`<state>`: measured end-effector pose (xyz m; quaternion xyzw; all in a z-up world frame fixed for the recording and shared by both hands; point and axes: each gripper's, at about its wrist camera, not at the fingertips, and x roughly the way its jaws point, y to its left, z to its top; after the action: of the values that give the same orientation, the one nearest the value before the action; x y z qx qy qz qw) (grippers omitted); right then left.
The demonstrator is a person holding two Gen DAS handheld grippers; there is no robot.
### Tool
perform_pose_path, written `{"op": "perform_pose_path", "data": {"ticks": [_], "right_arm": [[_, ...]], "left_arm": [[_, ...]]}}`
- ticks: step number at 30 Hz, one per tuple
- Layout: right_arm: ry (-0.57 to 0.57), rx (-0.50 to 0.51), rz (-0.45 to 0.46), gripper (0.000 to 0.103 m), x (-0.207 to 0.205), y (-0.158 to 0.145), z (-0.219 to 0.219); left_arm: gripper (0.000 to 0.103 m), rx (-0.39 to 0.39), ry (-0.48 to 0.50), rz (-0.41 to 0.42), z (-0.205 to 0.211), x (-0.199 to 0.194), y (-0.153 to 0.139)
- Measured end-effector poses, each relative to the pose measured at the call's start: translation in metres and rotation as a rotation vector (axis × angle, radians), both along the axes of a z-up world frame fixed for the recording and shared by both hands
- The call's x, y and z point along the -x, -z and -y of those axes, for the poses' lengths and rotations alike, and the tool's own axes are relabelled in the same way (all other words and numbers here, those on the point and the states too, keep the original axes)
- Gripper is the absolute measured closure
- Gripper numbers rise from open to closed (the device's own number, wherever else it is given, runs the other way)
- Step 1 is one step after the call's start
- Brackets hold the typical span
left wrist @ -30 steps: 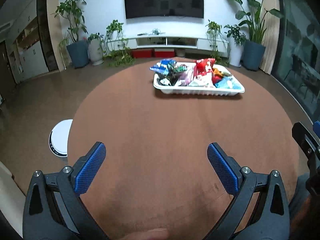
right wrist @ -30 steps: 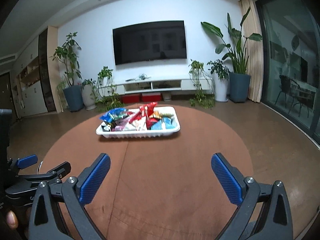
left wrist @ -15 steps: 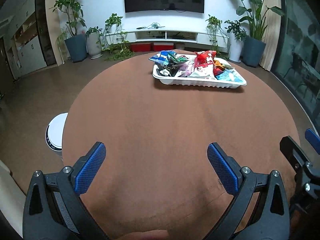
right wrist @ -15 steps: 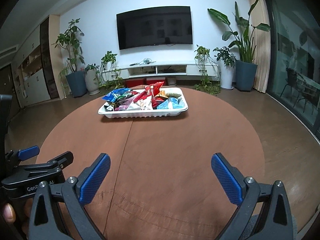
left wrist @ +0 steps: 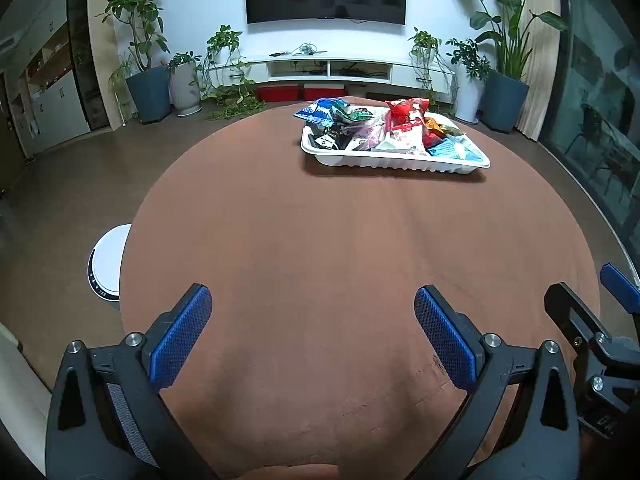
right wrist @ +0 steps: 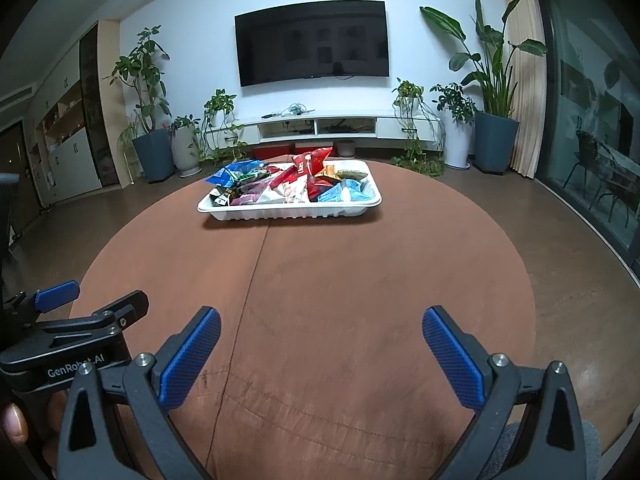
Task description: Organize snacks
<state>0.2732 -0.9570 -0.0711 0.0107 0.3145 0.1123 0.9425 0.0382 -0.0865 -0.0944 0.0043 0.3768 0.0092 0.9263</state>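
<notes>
My left tool (left wrist: 313, 328) sits at the bottom of its frame with both blue-padded fingers spread wide and nothing between them; my right tool (right wrist: 320, 340) is the same in its own view, wide apart and empty. Each shows at the edge of the other's picture, so the two hang side by side over the near part of the round brown cloth-covered tabletop (left wrist: 340, 264), which is bare beneath them.

The snacks are all in the upper middle of both frames: a heap of bright foil and plastic snack packets (left wrist: 394, 130) piled in a white ribbed plastic tray (right wrist: 288, 213) at the far side of the tabletop. A blue packet (left wrist: 318, 112) overhangs the tray's left rim, and a red one (right wrist: 310, 162) stands up highest in the middle.

This fits either packets just gathered into the tray or a jumble waiting to be sorted; I cannot tell which. If I do reach in, I judge it best to come at the heap from above, pinch one packet by a free edge rather than its puffed belly, and mind the light tray, which may slide on the cloth.
</notes>
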Motion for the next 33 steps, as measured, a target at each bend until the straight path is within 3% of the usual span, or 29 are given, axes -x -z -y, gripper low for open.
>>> {"op": "perform_pose_path", "data": {"ticks": [33], "right_arm": [[-0.004,0.006,-0.031,0.0,-0.0058,0.0088,0.0016]], "left_arm": [[0.0,0.005,0.004,0.0,0.0014,-0.0017,0.0006]]}}
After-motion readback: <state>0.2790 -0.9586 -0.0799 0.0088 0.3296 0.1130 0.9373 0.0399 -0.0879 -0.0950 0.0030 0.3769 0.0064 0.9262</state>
